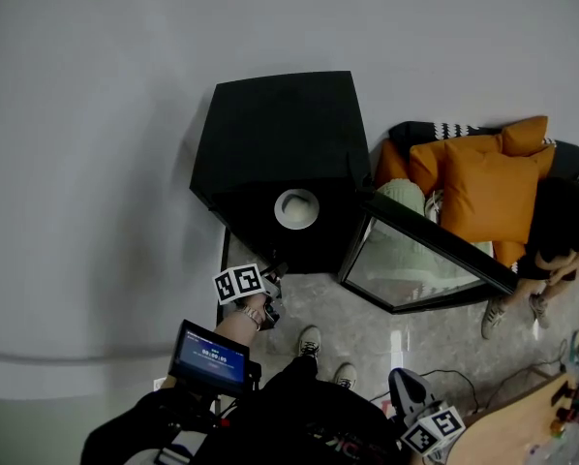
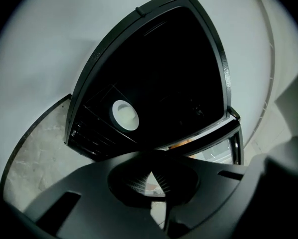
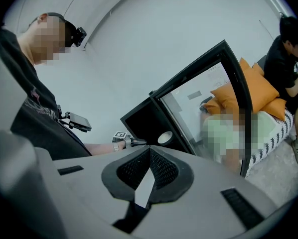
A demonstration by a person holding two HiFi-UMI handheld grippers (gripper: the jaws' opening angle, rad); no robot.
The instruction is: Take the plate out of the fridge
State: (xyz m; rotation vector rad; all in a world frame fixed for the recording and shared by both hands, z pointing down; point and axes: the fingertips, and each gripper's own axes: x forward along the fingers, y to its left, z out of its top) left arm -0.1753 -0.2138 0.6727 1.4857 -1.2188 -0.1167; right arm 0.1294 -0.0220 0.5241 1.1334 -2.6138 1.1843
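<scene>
A small white plate (image 1: 296, 208) sits on a wire shelf inside the black fridge (image 1: 280, 134), whose glass door (image 1: 427, 260) stands swung open to the right. My left gripper (image 1: 272, 296) is shut and empty, low in front of the fridge's left corner and apart from the plate. In the left gripper view the plate (image 2: 125, 115) lies ahead, above the closed left gripper (image 2: 150, 172). My right gripper (image 1: 402, 384) hangs back at the lower right. It is also shut and empty (image 3: 150, 151), facing the plate (image 3: 164, 137) and the open door (image 3: 209, 98).
A seated person (image 1: 561, 231) and orange cushions (image 1: 488, 182) on a striped couch are right of the door. A wooden table edge (image 1: 532, 429) with small items is at the bottom right. Grey stone floor (image 1: 367, 327) lies before the fridge, and a white wall (image 1: 96, 163) stands behind it.
</scene>
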